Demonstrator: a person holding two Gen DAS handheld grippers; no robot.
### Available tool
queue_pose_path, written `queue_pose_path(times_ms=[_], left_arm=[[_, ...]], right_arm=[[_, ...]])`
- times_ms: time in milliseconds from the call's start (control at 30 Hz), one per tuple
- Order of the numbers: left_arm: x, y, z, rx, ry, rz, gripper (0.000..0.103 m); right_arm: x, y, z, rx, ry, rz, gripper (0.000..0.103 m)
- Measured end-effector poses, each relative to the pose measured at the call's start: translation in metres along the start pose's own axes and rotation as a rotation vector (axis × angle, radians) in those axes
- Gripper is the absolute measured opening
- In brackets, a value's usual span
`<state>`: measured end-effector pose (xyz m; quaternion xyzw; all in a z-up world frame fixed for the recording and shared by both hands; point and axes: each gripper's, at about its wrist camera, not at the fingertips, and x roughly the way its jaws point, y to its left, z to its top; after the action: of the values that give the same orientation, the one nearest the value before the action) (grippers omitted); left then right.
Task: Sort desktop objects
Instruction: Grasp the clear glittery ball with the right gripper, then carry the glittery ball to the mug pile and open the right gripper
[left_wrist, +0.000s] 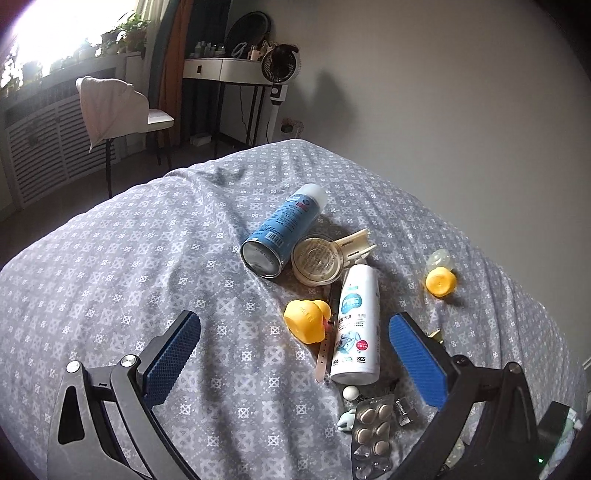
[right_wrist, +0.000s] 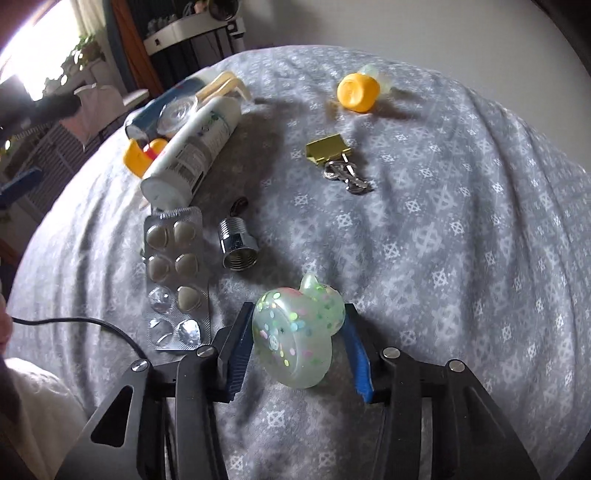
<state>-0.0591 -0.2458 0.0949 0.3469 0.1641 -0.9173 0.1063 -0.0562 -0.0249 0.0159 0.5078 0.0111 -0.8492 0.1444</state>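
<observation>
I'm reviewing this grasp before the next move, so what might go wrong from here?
1. The right gripper pinches a rounded translucent duck near its base; soft and curved, it may squirt out or twist.
2. The blister pack and chrome fitting lie close ahead; a low swing could knock them.
3. The white bottle lies on its side on rumpled bedding by the open left gripper and might roll if nudged.

Grey bedspread w/ white crosses; yellow duck; pale-green duck w/ pastel dots; blue can.
</observation>
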Motion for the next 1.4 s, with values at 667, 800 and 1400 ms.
queue_pose_path(times_ms=[667,800,1400], left_arm=[[-0.039,-0.007,0.004,-0.009,-0.076,0.083,0.103],[-0.039,-0.024,-0.001,0.061,-0.088,0.110,0.103],[-0.021,-0.052,-0.014,0.209,0.001,0.018,0.103]], right_arm=[[-0.304,-0.302,-0.211,0.588,-0.269,-0.448,0.044],[-0.353,-0.365,-0.256,0.718,-0.286,-0.568,0.044],[-0.355,-0.441,-0.329,1.030,-0.136,-0.696,0.055]])
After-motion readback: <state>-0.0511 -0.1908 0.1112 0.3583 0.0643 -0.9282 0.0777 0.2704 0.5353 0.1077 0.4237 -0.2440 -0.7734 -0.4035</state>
